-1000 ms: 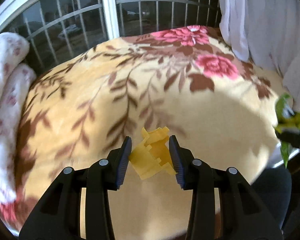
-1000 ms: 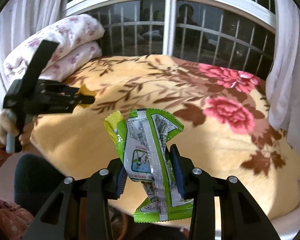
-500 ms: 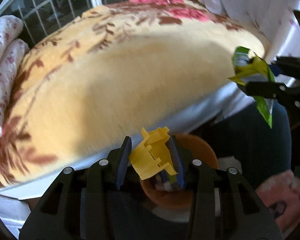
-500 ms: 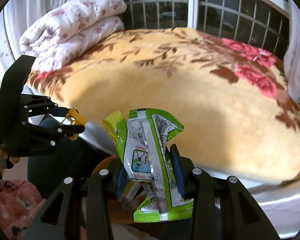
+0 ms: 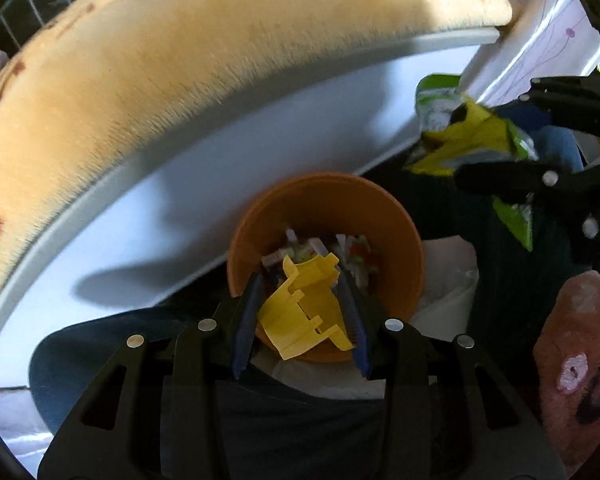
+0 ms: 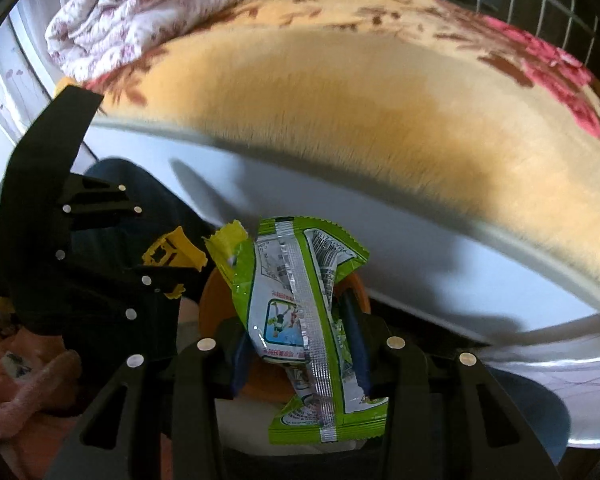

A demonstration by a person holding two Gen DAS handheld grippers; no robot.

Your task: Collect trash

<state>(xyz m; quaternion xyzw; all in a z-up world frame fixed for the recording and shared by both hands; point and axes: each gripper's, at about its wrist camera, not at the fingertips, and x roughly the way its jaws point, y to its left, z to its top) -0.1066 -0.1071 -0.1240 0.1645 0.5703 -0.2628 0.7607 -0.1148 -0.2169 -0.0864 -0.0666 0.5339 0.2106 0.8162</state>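
Note:
My left gripper [image 5: 300, 304] is shut on a yellow plastic piece [image 5: 304, 308] and holds it right above an orange trash bin [image 5: 400, 232] that has several wrappers inside. My right gripper [image 6: 298, 328] is shut on a green snack wrapper [image 6: 300, 320] and hangs over the bin's rim [image 6: 210, 304]. In the left wrist view the right gripper [image 5: 500, 148] with the green wrapper [image 5: 476, 136] is up and to the right of the bin. In the right wrist view the left gripper [image 6: 180, 272] with the yellow piece [image 6: 172, 250] is at the left.
The bed with its yellow floral blanket [image 5: 180, 60] and white frame [image 5: 220, 184] stands just behind the bin. A folded white floral quilt [image 6: 140, 12] lies on the bed's far left. A pink slipper [image 5: 576, 364] and dark trouser legs [image 5: 100, 344] are by the bin.
Both grippers swung down from above the bed to the orange bin on the floor, each still holding its trash. The bin is now close under both.

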